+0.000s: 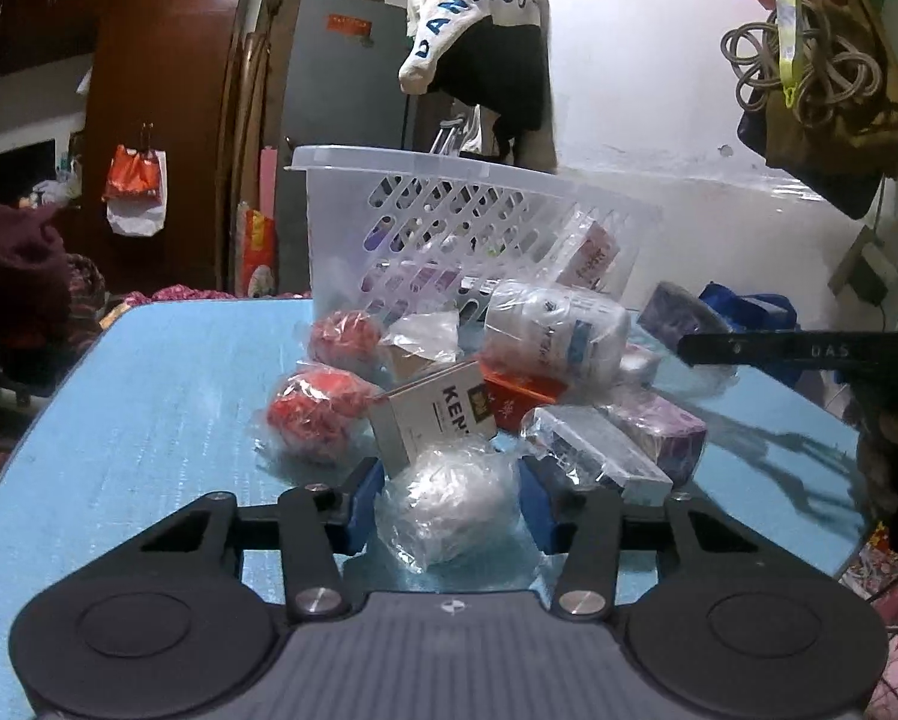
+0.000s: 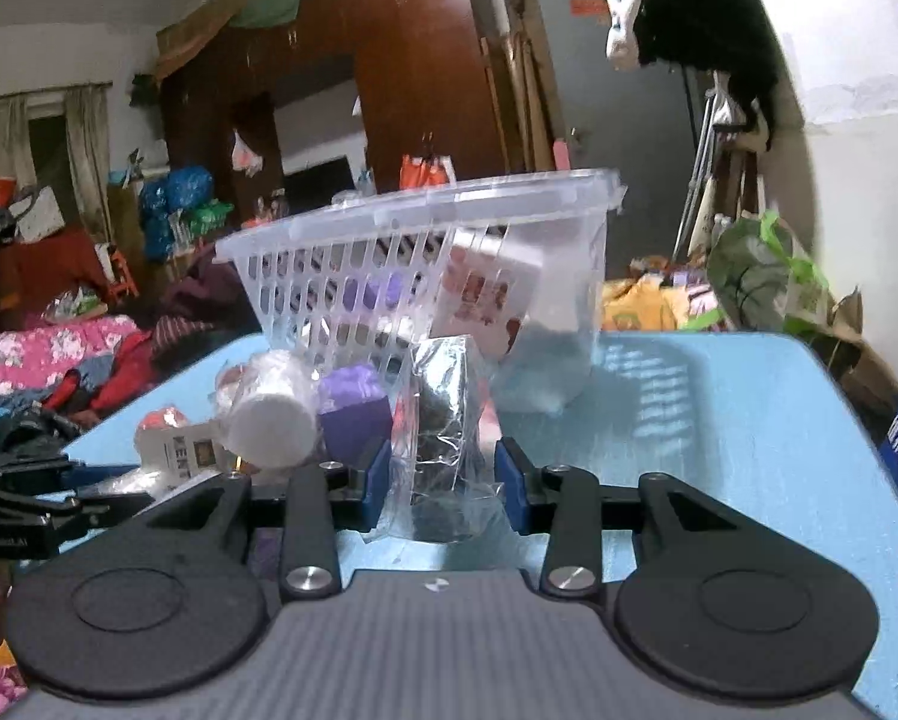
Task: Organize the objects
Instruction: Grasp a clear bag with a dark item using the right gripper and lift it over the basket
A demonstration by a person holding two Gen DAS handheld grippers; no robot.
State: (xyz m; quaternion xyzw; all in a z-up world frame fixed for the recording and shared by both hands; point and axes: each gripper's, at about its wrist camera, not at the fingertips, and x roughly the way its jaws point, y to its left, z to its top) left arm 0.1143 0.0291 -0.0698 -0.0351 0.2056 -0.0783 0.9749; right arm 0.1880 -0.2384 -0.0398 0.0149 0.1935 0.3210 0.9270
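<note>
On the light blue table (image 1: pixel 119 420), in a cluttered room with dark wood wardrobes (image 2: pixel 401 60), wrapped items lie heaped before a tilted clear basket (image 1: pixel 449 204). My left gripper (image 1: pixel 449 510) brackets a white wrapped bundle (image 1: pixel 449 504), pads at its wrapping. My right gripper (image 2: pixel 443 480) is clamped on a dark wrapped packet (image 2: pixel 443 438).

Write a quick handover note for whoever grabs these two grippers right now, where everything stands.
Left gripper: pads around the white bagged bundle, grip unconfirmed.
Right gripper: shut on the dark bagged item.
Basket stands on the blue table behind the pile, a few items inside.
Left: red bundles, white bottle, boxes not yet in.
</note>
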